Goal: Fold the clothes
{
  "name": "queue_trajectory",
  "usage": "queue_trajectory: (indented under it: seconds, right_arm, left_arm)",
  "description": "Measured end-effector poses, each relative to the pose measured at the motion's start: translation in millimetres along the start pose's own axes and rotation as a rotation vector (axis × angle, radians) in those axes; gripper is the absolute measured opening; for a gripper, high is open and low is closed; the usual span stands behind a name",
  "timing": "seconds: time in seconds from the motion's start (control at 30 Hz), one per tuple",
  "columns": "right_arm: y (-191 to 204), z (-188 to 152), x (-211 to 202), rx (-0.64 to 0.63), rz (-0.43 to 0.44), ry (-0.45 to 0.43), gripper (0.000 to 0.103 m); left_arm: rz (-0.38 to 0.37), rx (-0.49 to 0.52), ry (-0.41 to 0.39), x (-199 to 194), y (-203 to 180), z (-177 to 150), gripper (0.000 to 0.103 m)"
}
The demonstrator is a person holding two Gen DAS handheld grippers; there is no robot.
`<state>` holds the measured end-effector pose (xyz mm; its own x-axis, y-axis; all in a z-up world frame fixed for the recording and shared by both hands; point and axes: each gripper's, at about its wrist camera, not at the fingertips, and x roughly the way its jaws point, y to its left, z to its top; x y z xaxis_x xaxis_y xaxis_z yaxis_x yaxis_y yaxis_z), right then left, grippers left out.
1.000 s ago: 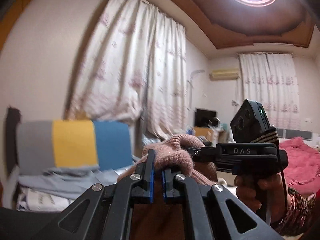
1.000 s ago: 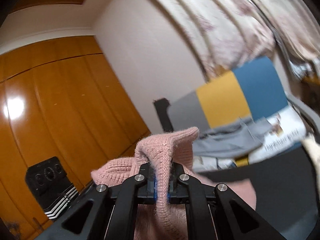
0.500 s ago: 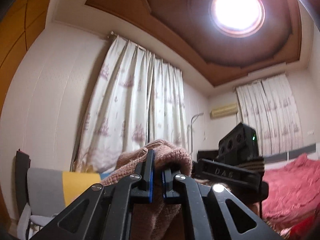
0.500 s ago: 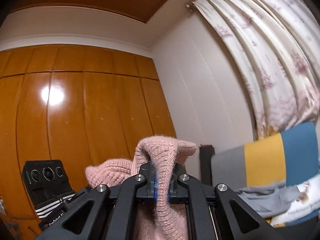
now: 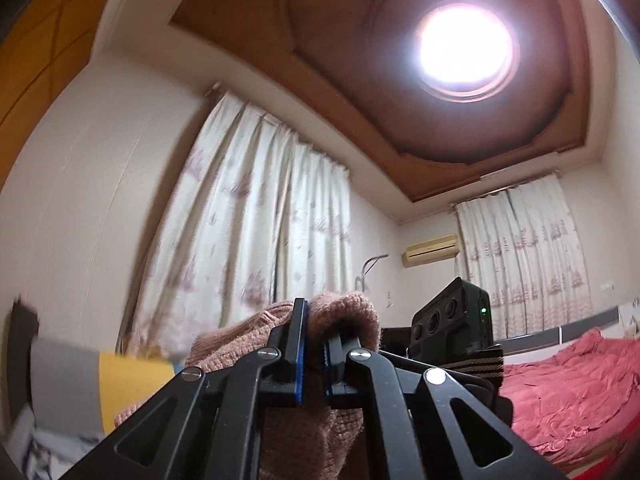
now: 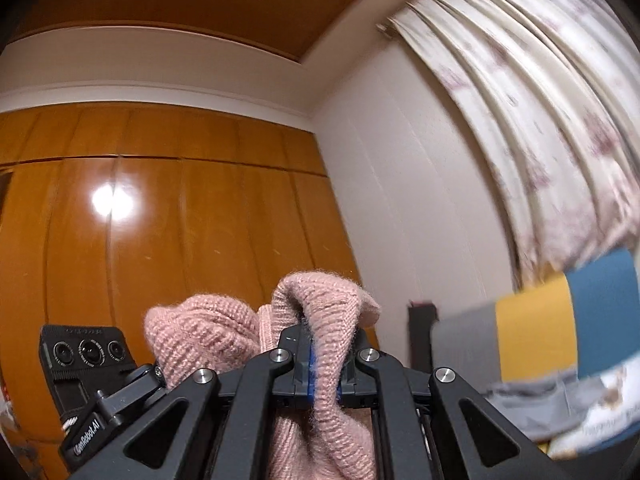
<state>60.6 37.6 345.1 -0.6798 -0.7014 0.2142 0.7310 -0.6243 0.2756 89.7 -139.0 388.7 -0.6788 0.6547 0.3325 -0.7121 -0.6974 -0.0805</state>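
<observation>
Raised higher; both jaws pinch fuzzy pink knit [image 5: 352, 320].

The left claw [image 5: 314, 350] pinched a pink knit garment [image 5: 352, 320]; beyond lay a red-covered bed [image 5: 568, 380] beneath a glowing ceiling light [image 5: 466, 42].

Round ceiling light [image 5: 466, 46] on, floral curtains [image 5: 248, 248] drawn, wall AC unit [image 5: 430, 250], rumpled red bedding [image 5: 568, 380], glossy wooden wardrobe [image 6: 160, 240], grey-yellow-blue striped cloth [image 6: 536, 336].
</observation>
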Motion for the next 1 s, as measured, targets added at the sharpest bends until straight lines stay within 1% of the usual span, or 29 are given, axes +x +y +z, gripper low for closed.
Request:
queue_trajectory:
  seconds: [0.1, 0.2, 0.27, 0.33, 0.4, 0.43, 0.47, 0.5, 0.53, 0.57, 0.6, 0.63, 0.7, 0.73, 0.8, 0.87, 0.93, 1.0]
  right_arm:
    - [-45.4, -42.1, 23.2, 0.061, -0.112, 0.108, 0.008]
    - [-109.6, -106.9, 53.7, 0.094, -0.265, 0.242, 0.008]
    - [-154.1, -152.1, 76.2, 0.088, -0.37, 0.334, 0.008]
    - [-197.8, -196.2, 98.3, 0.088, -0.466, 0.427, 0.008]
    - [-240.2, -238.0, 116.0, 0.095, -0.555, 0.522, 0.009]
    - [-264.8, -262.8, 120.8, 0.114, -0.601, 0.586, 0.01]
    - [-286.3, -285.4, 125.2, 0.149, -0.638, 0.646, 0.013]
    - [-306.4, -305.6, 127.9, 0.181, -0.677, 0.701, 0.029]
    - [-322.3, -318.6, 125.7, 0.203, -0.719, 0.738, 0.046]
    - [-337.5, -329.5, 120.9, 0.226, -0.762, 0.763, 0.048]
    - [-348.7, -331.8, 107.8, 0.25, -0.798, 0.749, 0.048]
    - [-354.9, -327.5, 94.3, 0.275, -0.81, 0.722, 0.049]
    - [-360.9, -315.6, 62.6, 0.317, -0.824, 0.666, 0.061]
    - [-360.5, -308.5, 46.6, 0.329, -0.829, 0.64, 0.064]
    - [-346.3, -295.7, 22.2, 0.305, -0.847, 0.622, 0.065]
    - [-325.5, -293.8, 3.5, 0.268, -0.831, 0.662, 0.065]
    - [-302.4, -294.9, -11.8, 0.231, -0.8, 0.713, 0.065]
    - [-277.0, -307.2, -25.1, 0.186, -0.76, 0.765, 0.064]
  left_arm:
    - [0.087, -0.087, 0.11, 21.3, 41.5, -66.5, 0.005]
    - [0.199, -0.158, 0.245, 41.1, 89.6, -146.8, 0.005]
    - [0.285, -0.184, 0.362, 59.7, 124.0, -204.2, 0.005]
    - [0.356, -0.21, 0.488, 78.1, 156.9, -258.7, 0.006]
    - [0.43, -0.274, 0.625, 91.8, 191.3, -317.2, 0.006]
    - [0.469, -0.316, 0.693, 95.3, 207.7, -346.4, 0.006]
    - [0.5, -0.359, 0.757, 98.7, 223.3, -373.3, 0.007]
    - [0.517, -0.405, 0.813, 99.5, 236.2, -395.7, 0.009]
    - [0.531, -0.458, 0.862, 93.9, 246.4, -414.8, 0.011]
    - [0.536, -0.519, 0.892, 85.2, 254.9, -428.0, 0.011]
    - [0.535, -0.578, 0.906, 76.2, 262.5, -438.0, 0.012]
    - [0.528, -0.621, 0.888, 67.1, 267.4, -438.9, 0.014]
    - [0.535, -0.668, 0.845, 50.2, 273.5, -430.0, 0.019]
    - [0.542, -0.681, 0.824, 40.7, 274.9, -424.8, 0.019]
    - [0.562, -0.652, 0.802, 23.3, 268.0, -412.6, 0.019]
    - [0.572, -0.602, 0.801, 10.3, 256.8, -403.1, 0.02]
    - [0.552, -0.48, 0.862, 4.7, 233.7, -403.9, 0.02]
    - [0.53, -0.358, 0.92, -1.0, 210.5, -404.8, 0.02]
